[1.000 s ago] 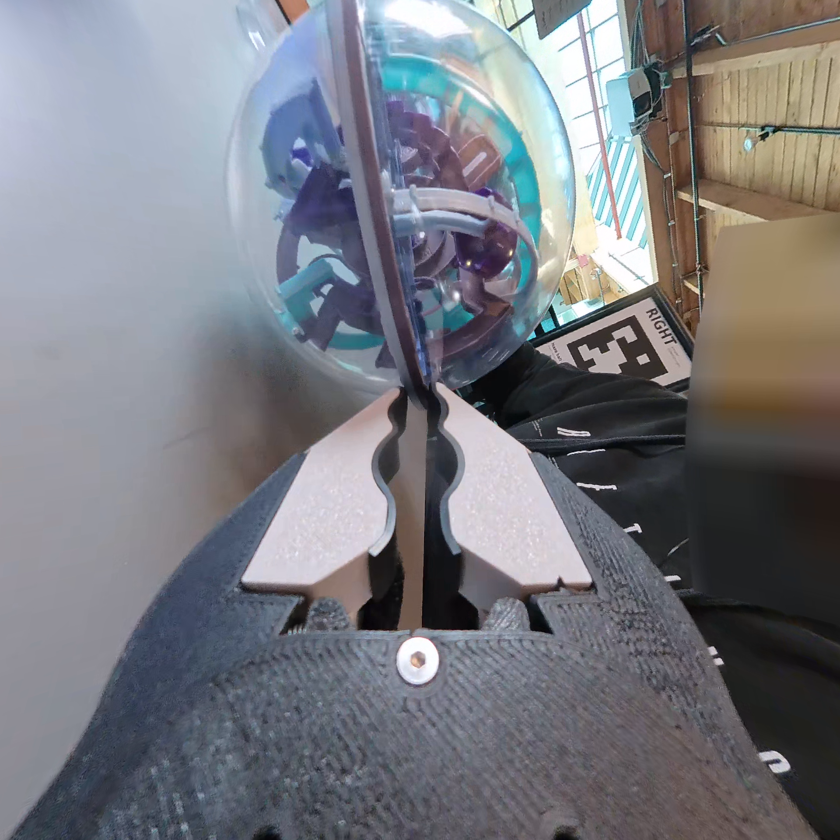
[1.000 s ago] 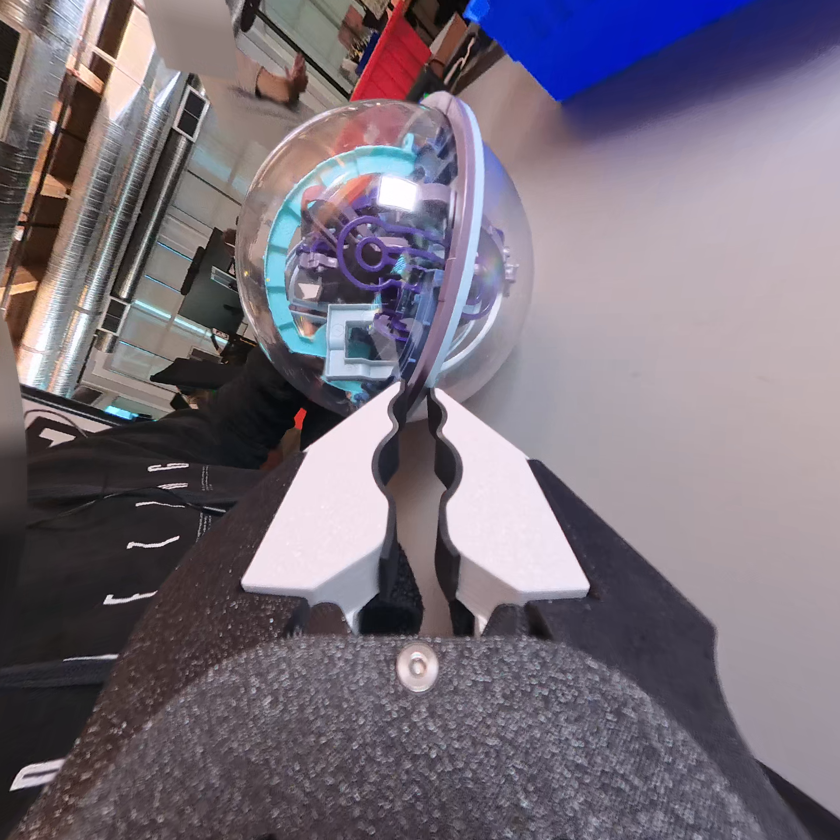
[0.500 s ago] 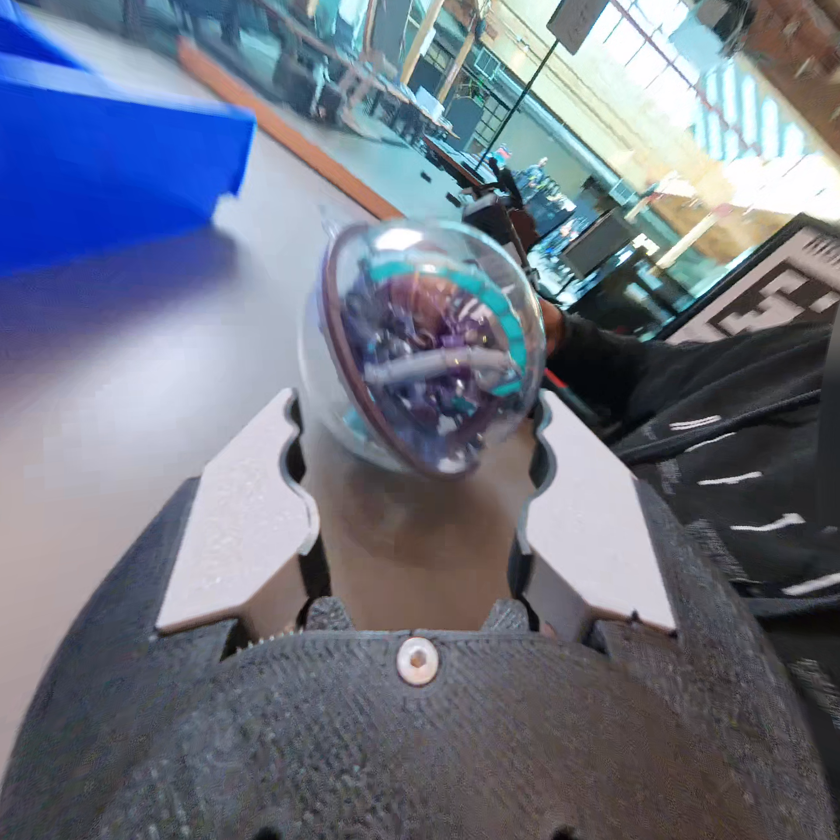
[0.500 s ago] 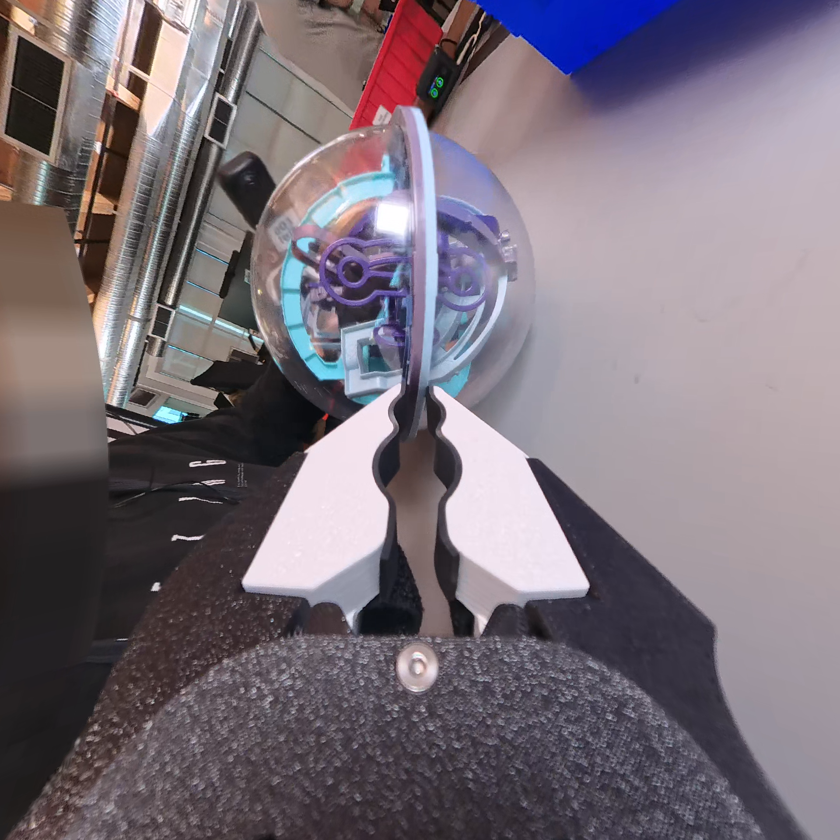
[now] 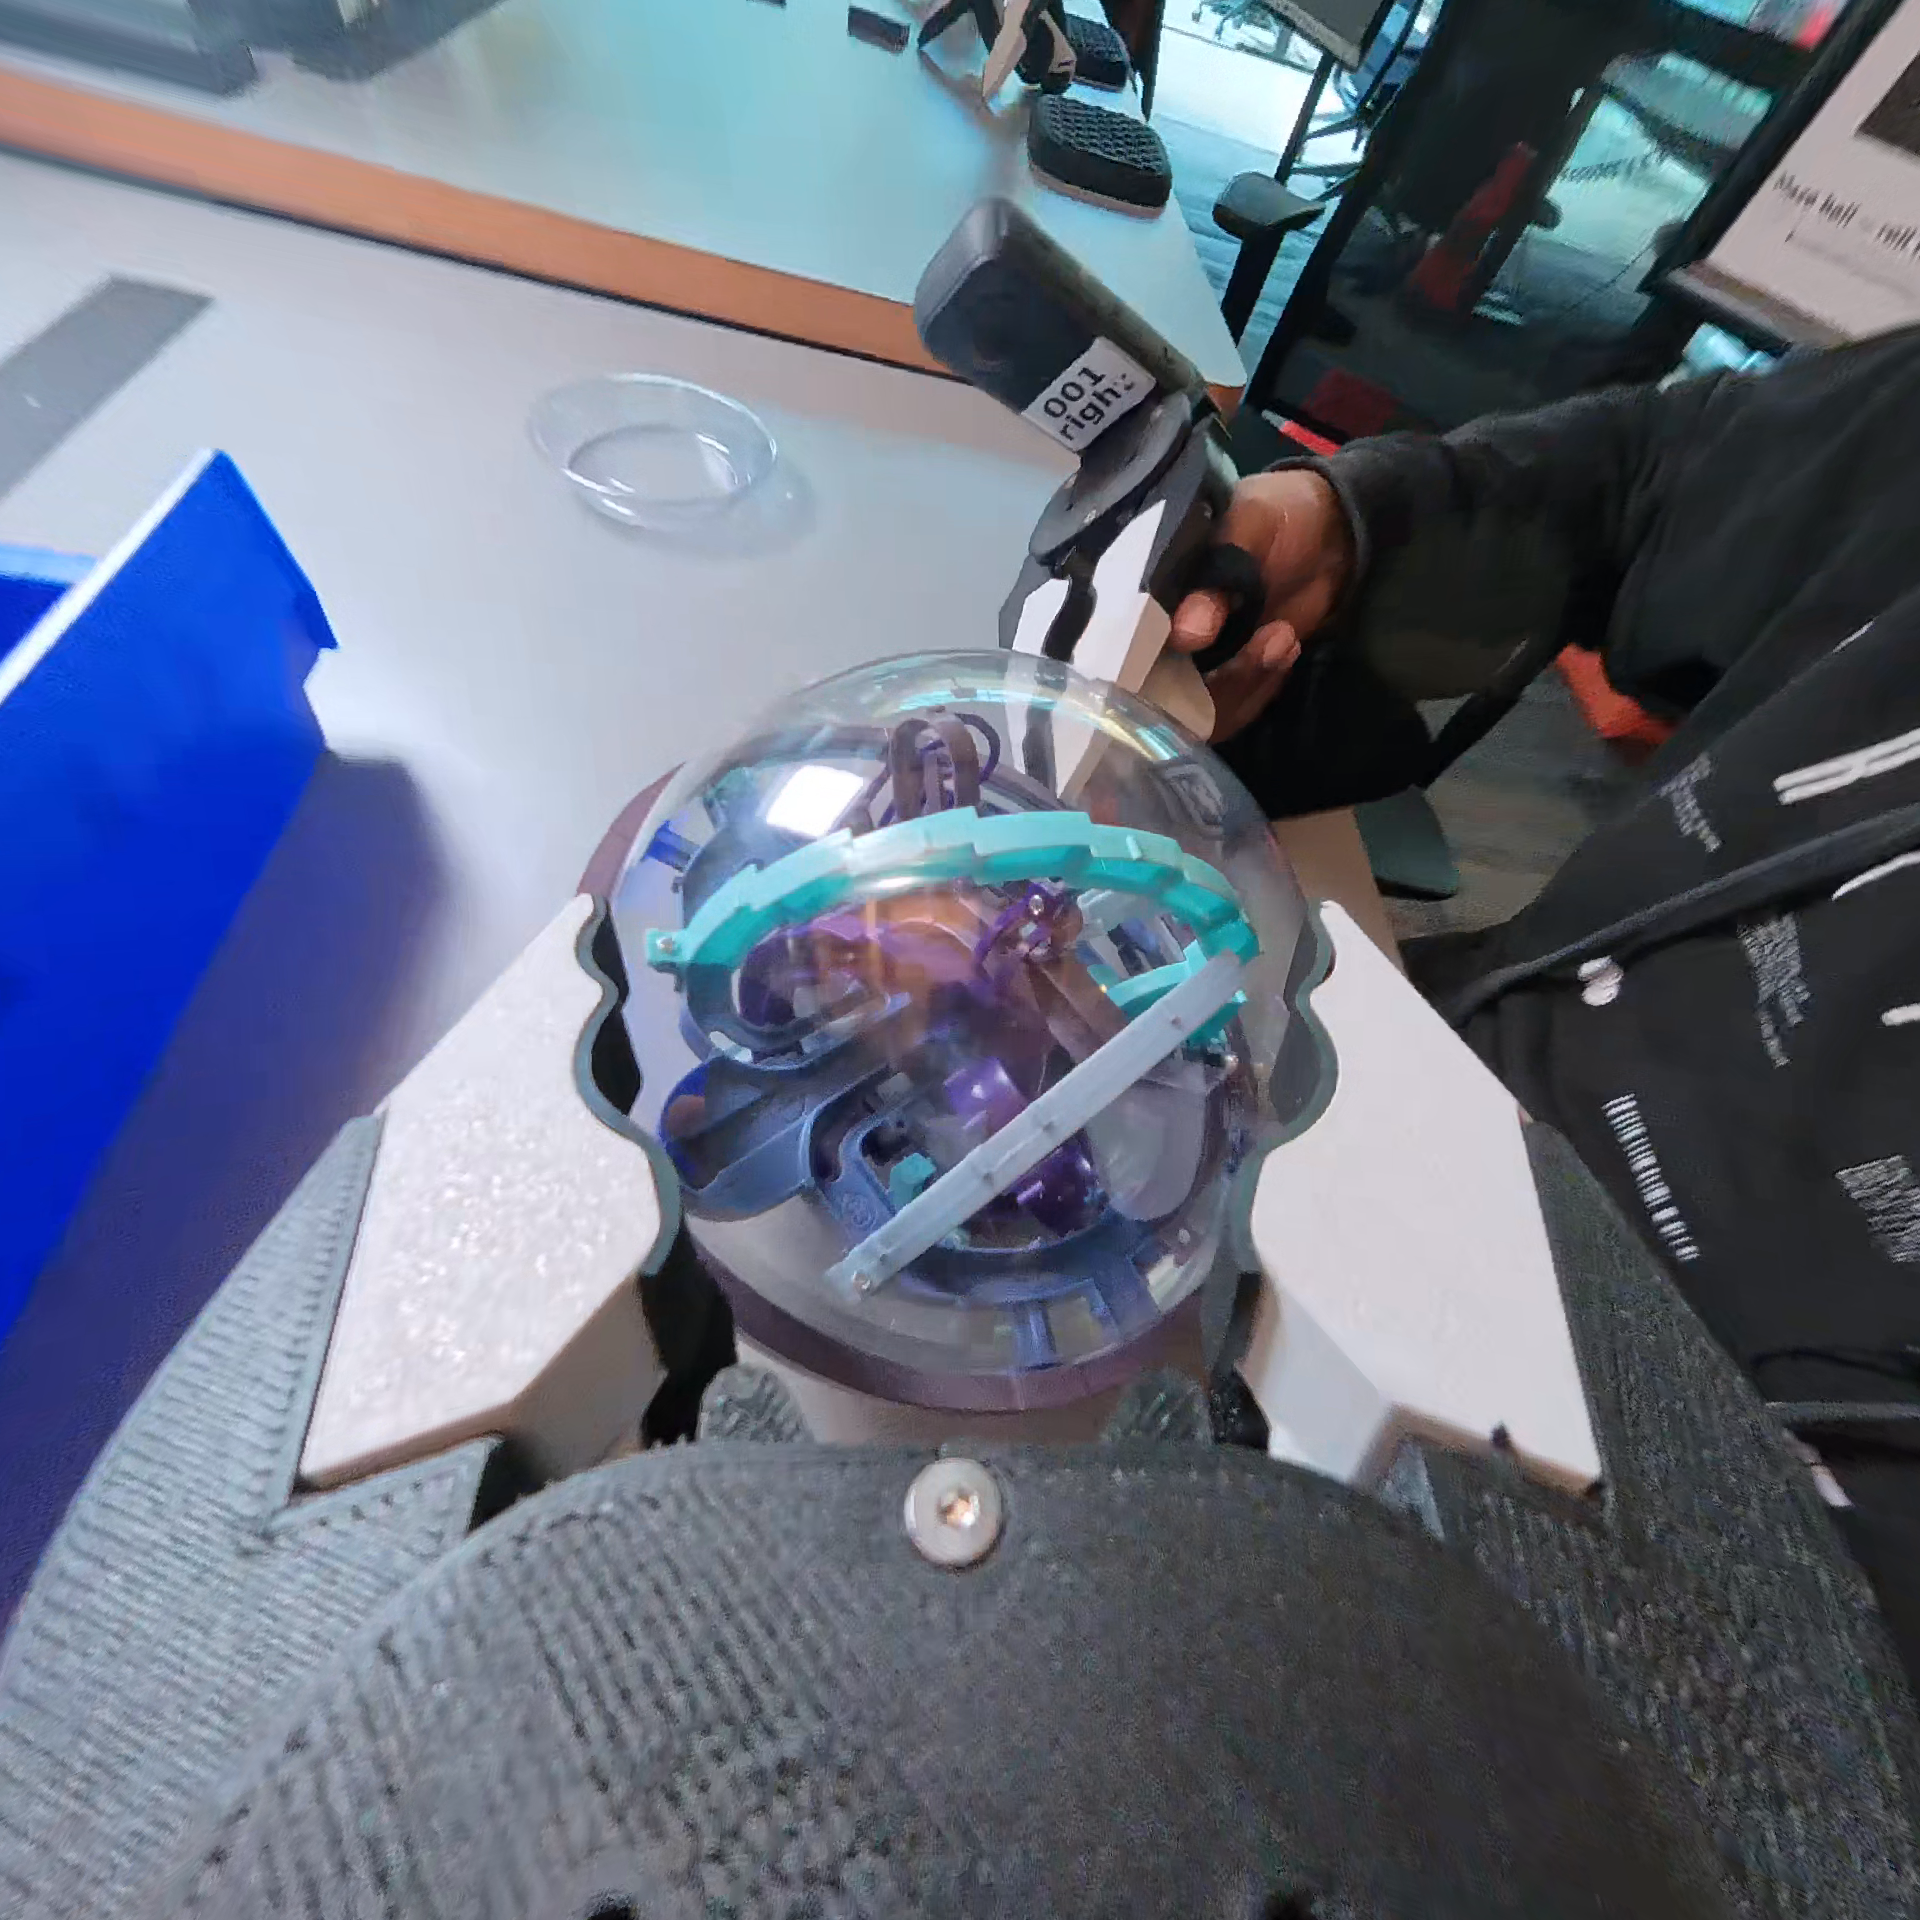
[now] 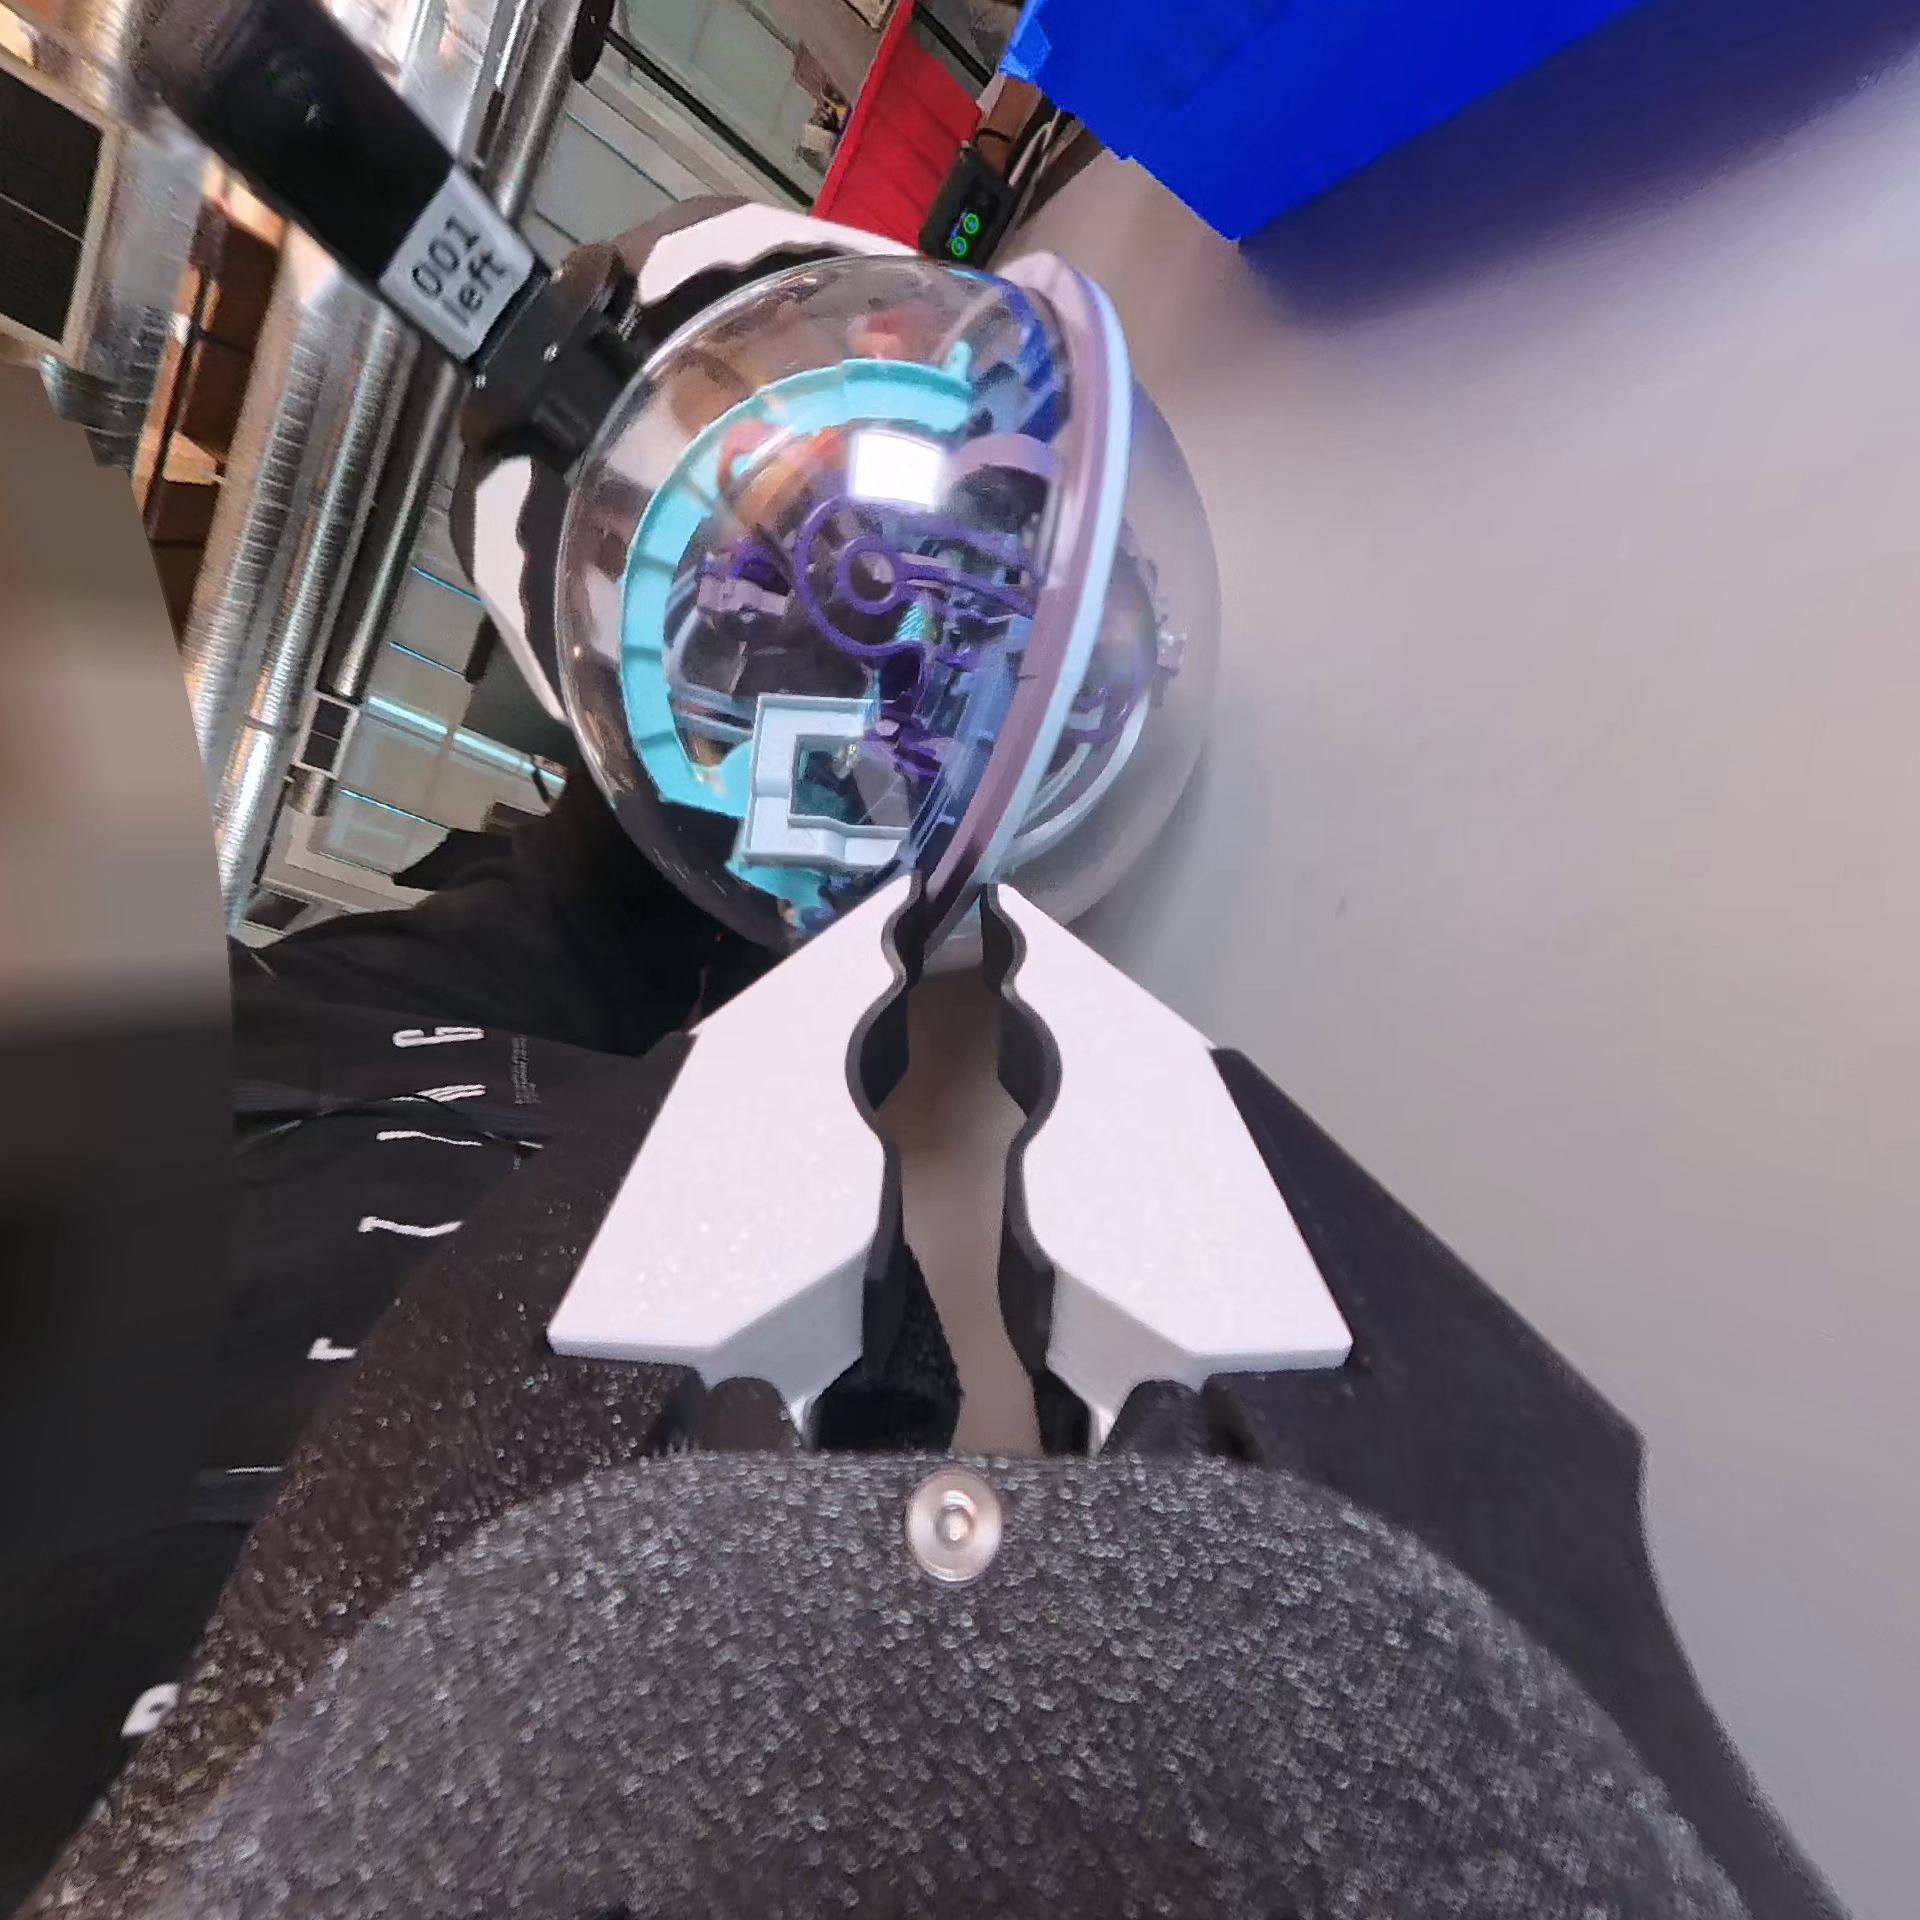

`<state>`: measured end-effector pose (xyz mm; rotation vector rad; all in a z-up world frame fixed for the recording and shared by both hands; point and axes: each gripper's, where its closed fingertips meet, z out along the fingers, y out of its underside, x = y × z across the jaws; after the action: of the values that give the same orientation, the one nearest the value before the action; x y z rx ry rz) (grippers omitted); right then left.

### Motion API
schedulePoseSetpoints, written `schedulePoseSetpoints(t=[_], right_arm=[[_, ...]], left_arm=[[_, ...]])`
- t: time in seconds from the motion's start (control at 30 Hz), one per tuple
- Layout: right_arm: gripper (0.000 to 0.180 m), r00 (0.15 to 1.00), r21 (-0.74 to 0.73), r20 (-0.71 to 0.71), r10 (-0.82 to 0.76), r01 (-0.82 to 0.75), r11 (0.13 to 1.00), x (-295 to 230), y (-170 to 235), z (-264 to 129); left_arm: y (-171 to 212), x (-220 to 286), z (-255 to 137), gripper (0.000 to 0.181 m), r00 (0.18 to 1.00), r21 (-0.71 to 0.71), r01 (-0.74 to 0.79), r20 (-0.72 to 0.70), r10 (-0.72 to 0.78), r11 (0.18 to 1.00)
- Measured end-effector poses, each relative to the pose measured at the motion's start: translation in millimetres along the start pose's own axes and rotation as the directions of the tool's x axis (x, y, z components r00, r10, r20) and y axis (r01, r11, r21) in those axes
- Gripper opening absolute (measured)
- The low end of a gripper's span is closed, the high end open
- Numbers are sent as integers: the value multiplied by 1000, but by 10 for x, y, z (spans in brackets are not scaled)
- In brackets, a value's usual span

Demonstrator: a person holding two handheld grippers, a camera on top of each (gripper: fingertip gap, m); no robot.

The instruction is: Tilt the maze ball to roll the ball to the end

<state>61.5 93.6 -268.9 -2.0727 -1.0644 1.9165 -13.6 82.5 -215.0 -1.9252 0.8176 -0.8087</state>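
The maze ball (image 5: pixel 956 1039) is a clear sphere with teal, purple and grey tracks and a purple rim. It also shows in the right wrist view (image 6: pixel 862 623). My left gripper (image 5: pixel 956 914) is open wide, with one finger on each side of the upper dome and close against it. Its fingers (image 6: pixel 717 234) show behind the ball in the right wrist view. My right gripper (image 6: pixel 951 894) is shut on the purple rim (image 6: pixel 1049 623) and holds the ball over the table. Its white fingers (image 5: pixel 1117 623) show behind the ball. I cannot make out the small ball inside.
A blue bin (image 5: pixel 135 779) stands at the left on the grey table (image 5: pixel 468 623) and also shows in the right wrist view (image 6: pixel 1455 94). A clear round dish (image 5: pixel 655 457) lies farther back. A person's hand and black sleeve (image 5: pixel 1558 540) are at the right.
My left gripper let go of the rim, opened wide and swung round over the ball, so the dome now sits between its fingers. My right gripper kept hold of the rim.
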Motion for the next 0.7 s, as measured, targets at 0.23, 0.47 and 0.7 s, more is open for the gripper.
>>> schedulePoseSetpoints(t=[0.23, 0.47, 0.7], right_arm=[[16, 965, -13, -23, -260, 259, 966, -26, -83, -2], [23, 873, 55, -18, -488, 488, 871, -170, -235, -74], [33, 582, -9, -163, -797, 807, 591, -189, -264, -99]], left_arm=[[-43, -221, 24, 126, 979, 19, 185, -95, -182, 983], [7, -327, -10, 125, 921, 68, 351, -203, -332, 934], [26, -364, -14, 124, 917, 55, 362, -202, -345, 931]])
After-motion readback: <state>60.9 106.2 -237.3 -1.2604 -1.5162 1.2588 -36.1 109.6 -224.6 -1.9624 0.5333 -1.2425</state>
